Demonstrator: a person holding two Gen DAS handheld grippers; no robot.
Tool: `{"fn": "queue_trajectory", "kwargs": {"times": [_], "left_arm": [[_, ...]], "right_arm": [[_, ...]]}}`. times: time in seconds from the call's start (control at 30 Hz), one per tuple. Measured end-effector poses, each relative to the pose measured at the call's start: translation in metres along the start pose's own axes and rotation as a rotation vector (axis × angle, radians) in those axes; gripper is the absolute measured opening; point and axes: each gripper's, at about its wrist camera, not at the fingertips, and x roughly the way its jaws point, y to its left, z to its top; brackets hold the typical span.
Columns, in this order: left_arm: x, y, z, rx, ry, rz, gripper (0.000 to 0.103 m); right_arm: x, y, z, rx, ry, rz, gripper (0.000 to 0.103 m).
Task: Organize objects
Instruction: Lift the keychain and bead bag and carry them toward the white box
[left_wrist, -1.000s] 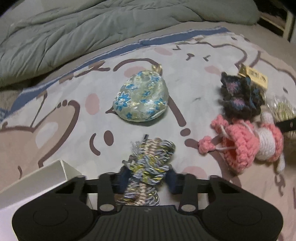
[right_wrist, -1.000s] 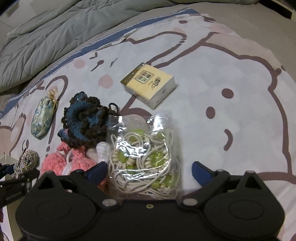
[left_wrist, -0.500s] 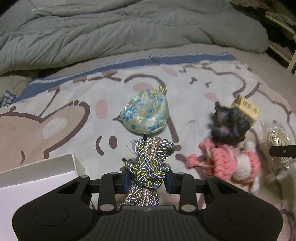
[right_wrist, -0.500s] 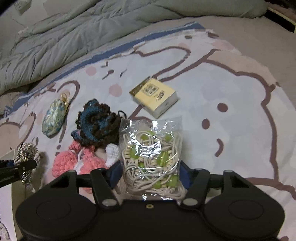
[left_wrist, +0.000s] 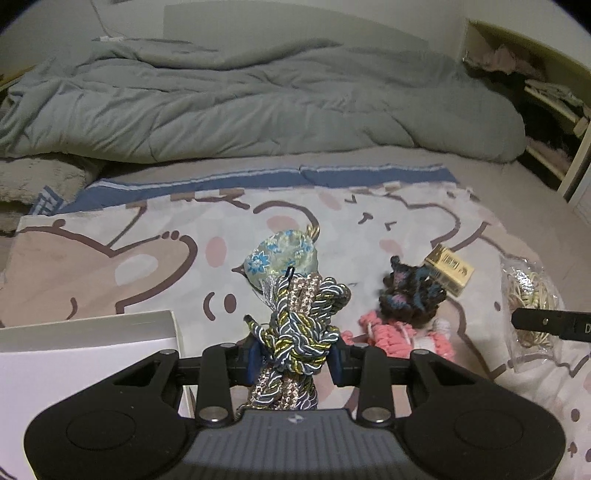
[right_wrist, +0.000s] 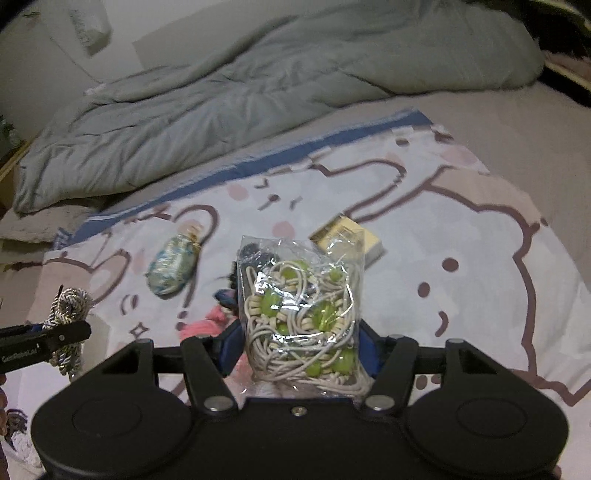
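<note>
— While you hold both tools above the bed, what sits in your left gripper (left_wrist: 294, 359)?

— Your left jaws are clamped on the cord bundle (left_wrist: 300, 325), a knot of blue, gold and silver rope standing up between the blue pads, clear of the blanket (left_wrist: 122, 254).

— And your right gripper (right_wrist: 299, 347)?

— Your right jaws are closed on the bead bag (right_wrist: 301, 310), a clear packet of cream string and green beads, lifted off the blanket too.

— What lies below you?

— On the cartoon-print blanket: a floral pouch (left_wrist: 282, 256) just beyond the cords, a dark crochet piece (left_wrist: 410, 295) touching a pink crochet toy (left_wrist: 399, 334), and a yellow box (left_wrist: 448, 269) right behind the dark piece.

— Anything to your left?

— A white box (left_wrist: 88, 347) at the lower left, beside your left gripper. A grey duvet (left_wrist: 258, 107) is heaped at the far side.
</note>
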Motion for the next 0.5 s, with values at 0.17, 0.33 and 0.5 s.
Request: {"fn": "queue_trajectory", "kwargs": {"times": [0.17,0.33,0.5], "left_arm": [[-0.021,-0.002,-0.006,-0.014,-0.029,0.000,0.037],[-0.043,0.003,-0.011,-0.039,-0.063,0.003,0.037],[-0.063,0.010,-0.016,-0.057,-0.094,0.012,0.037]], "right_arm": [[-0.020,0.016,-0.004,-0.043,-0.043,0.020,0.063],[-0.039,0.031,-0.008,-0.069,-0.071,0.053,0.063],[-0.054,0.041,-0.012,-0.087,-0.101,0.068,0.063]]}}
